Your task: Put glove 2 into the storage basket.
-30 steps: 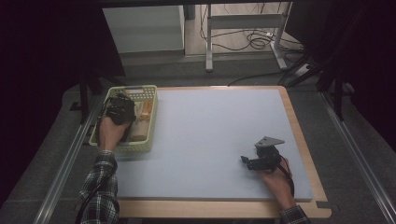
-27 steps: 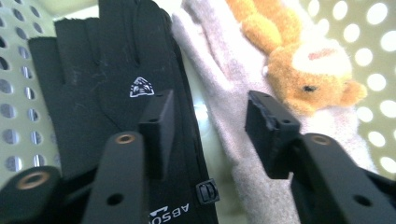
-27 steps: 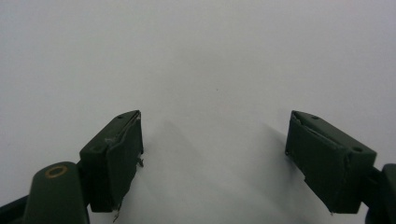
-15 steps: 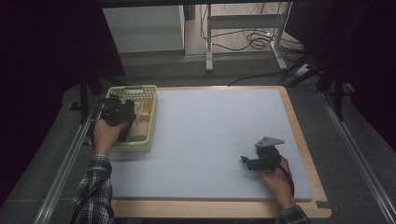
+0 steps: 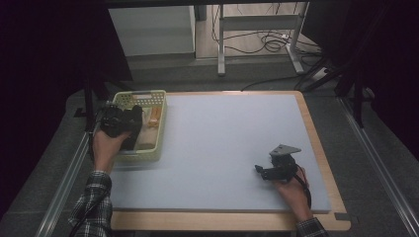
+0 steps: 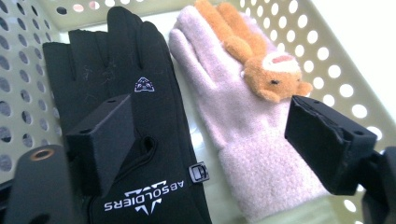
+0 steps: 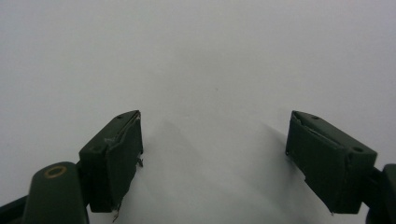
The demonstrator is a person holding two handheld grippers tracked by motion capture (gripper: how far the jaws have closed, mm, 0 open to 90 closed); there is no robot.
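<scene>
**Left gripper open above the gloves in the basket**

The left gripper (image 5: 121, 121) hangs at the left of the high view, over the pale yellow perforated basket (image 5: 159, 129) at the left edge of the grey mat (image 5: 222, 143). Its jaws have just been opening and now stand wide, with nothing pressed between them. In the left gripper view, a black glove (image 6: 140, 140) with white lettering lies flat in the left half of the frame, partly under the left jaw. A pale pink knitted glove (image 6: 233, 121) lies touching it in the centre, and on its fingers, towards the upper right, rests an orange plush animal (image 6: 257, 60).

The right gripper (image 5: 269, 170) sits at the lower right of the high view, low over the bare mat, well apart from the basket. In the right gripper view its jaws are spread wide and hold nothing.
</scene>
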